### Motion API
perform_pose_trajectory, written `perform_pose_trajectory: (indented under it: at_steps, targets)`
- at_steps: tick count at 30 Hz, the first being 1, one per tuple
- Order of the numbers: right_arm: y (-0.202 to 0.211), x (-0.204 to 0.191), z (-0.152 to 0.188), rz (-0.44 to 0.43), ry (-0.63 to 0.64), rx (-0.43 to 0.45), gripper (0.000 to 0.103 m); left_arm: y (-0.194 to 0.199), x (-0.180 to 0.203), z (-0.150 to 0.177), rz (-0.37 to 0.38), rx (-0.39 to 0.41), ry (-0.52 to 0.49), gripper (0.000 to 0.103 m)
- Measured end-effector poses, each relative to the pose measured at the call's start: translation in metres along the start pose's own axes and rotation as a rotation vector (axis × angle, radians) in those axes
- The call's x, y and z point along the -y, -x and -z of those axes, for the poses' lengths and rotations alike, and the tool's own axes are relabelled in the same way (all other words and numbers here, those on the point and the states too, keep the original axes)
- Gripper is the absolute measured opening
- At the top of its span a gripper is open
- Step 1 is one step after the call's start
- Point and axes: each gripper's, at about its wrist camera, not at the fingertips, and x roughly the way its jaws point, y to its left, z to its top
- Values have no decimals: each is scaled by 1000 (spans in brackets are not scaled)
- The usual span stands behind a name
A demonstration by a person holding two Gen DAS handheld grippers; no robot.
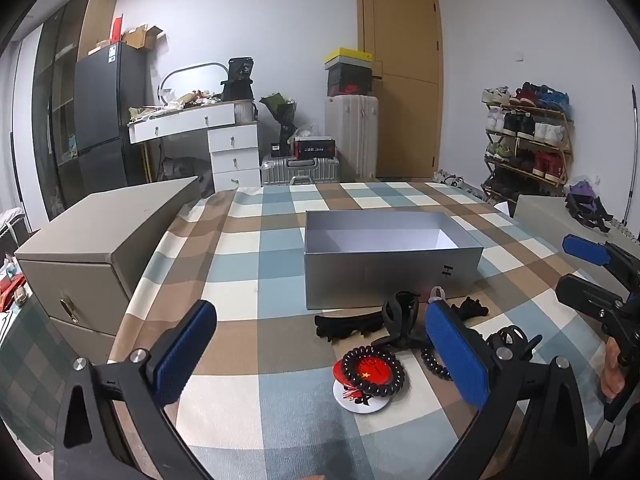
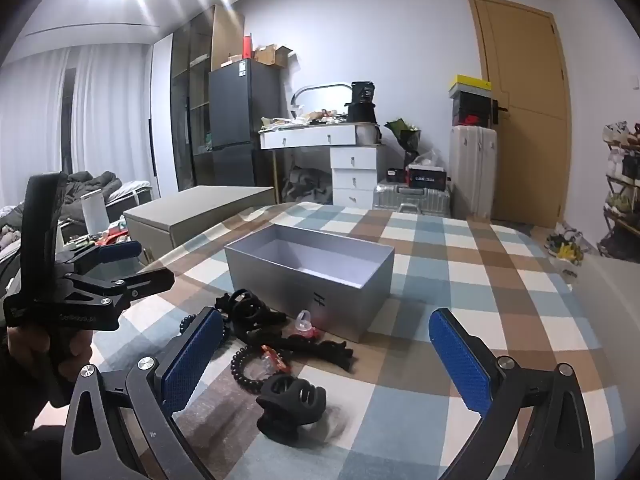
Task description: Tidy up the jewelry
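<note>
While both jaws gape empty, hair clips (image 2: 292, 400) tangled, silver box (image 1: 390, 276) interior half hidden

Open-topped grey box (image 1: 392, 276) unobstructed from above, hair clips (image 1: 400, 320) crowding its near wall (touching)

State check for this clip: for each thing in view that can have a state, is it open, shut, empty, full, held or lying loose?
Grey box: lid off, empty.
Left hand-held gripper: open, holding nothing.
Right hand-held gripper: open, holding nothing.
Black claw clip: loose on the cloth, outside the box.
Bead bracelet: loose, lying on a red disc.
Door: shut.
White drawers: shut.
</note>
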Motion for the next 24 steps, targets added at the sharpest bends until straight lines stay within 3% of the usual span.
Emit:
perform_pose_trajectory:
  at_steps: [24]
  targets:
    - [-6,5,0,16,-27,-39,103,-2,4,1,23,-15,-11,102]
